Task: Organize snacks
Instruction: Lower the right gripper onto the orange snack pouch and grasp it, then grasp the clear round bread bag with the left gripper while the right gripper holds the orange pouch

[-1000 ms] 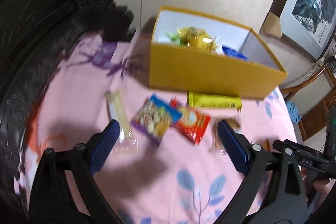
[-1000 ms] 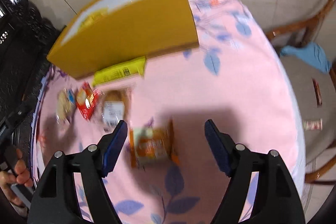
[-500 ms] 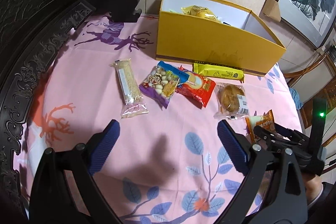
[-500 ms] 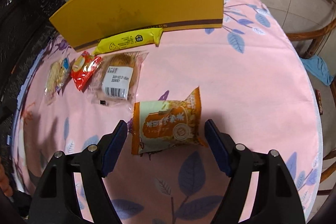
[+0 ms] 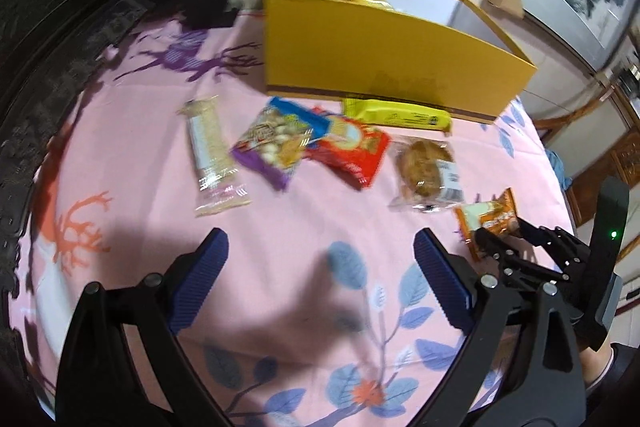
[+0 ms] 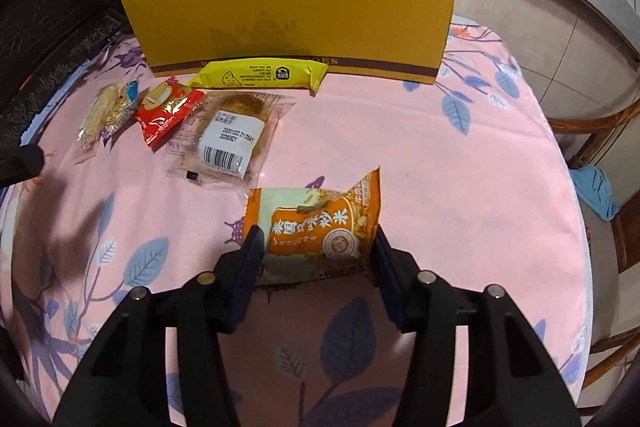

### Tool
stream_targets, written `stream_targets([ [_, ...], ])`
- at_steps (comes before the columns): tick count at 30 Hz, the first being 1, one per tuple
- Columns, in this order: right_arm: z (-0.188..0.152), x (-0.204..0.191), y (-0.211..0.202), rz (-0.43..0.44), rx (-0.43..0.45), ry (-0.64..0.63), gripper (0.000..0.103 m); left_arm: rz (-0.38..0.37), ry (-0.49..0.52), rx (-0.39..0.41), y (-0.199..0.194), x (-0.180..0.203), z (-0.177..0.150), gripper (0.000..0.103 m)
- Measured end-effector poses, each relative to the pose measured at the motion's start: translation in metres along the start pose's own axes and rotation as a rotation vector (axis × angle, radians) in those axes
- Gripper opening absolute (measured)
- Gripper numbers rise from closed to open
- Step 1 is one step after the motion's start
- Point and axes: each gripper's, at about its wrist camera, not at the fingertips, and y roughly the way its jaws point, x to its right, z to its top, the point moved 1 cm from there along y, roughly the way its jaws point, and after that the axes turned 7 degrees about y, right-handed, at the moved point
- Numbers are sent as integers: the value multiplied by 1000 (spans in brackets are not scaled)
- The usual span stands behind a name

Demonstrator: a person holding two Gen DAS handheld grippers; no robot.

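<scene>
An orange snack packet (image 6: 320, 223) lies on the pink tablecloth (image 6: 440, 167). My right gripper (image 6: 318, 255) is closing on it, with a pad against each side edge. The left wrist view shows the same packet (image 5: 486, 217) held by the right gripper (image 5: 508, 241). My left gripper (image 5: 320, 247) hangs open over bare cloth with nothing between its fingers. Beyond it lie a clear wafer bar (image 5: 210, 151), a purple-blue bag (image 5: 276, 143), a red packet (image 5: 352, 151), a wrapped bun (image 5: 424, 167) and a yellow bar (image 5: 396, 115). Behind them stands the open yellow box (image 5: 380, 63), with snacks inside.
Dark carved wooden furniture (image 5: 60, 27) borders the table on the left. A wooden chair (image 6: 600, 131) with a blue cloth (image 6: 596, 191) stands off the right edge. The round table's edge (image 6: 584, 267) curves close on the right.
My right gripper's jaws have narrowed from wide apart onto the orange packet's sides. The left gripper has sunk a little toward the cloth, still open.
</scene>
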Motion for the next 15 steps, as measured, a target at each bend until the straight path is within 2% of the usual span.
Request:
stream_targets([
  [2, -1, 2, -2, 8, 2, 16, 46, -22, 25, 7, 5, 12, 6, 96],
  [5, -2, 10, -6, 35, -5, 62, 43, -57, 61, 8, 17, 31, 16, 96],
  [9, -7, 12, -11, 47, -3, 51, 41, -81, 97, 4, 34, 54, 27, 96],
  [15, -13, 17, -14, 71, 7, 59, 40, -110, 95, -14, 63, 77, 40, 96],
])
